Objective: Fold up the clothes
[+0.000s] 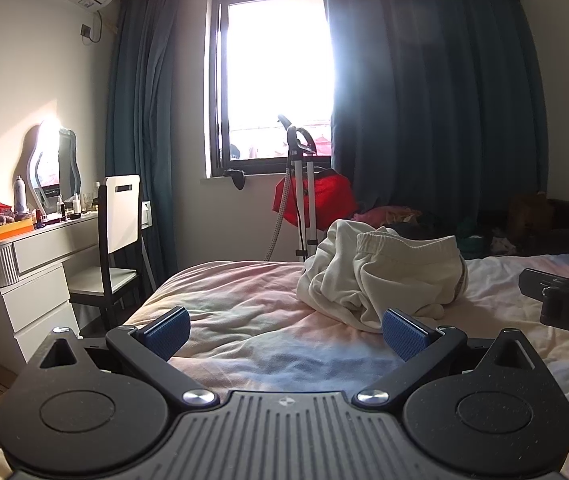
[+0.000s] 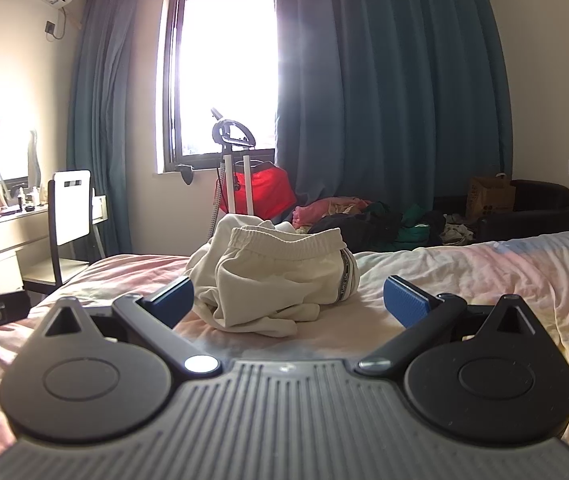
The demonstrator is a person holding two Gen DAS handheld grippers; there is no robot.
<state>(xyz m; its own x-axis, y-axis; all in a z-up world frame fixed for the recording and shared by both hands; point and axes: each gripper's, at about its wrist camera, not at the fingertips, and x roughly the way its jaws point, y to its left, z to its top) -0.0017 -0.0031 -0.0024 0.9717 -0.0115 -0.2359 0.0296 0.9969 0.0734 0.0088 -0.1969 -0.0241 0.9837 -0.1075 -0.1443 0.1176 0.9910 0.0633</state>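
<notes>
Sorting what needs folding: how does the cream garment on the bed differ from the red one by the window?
The cream garment lies crumpled on the bed, close to both open tools; the red garment hangs on a steamer stand off the bed. The cream one shows an elastic waistband; the red one shows none. Both are unfolded.

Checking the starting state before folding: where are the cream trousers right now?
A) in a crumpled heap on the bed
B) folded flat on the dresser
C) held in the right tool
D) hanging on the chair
A: the cream trousers lie bunched on the bed, and both tools are open and empty.
</notes>
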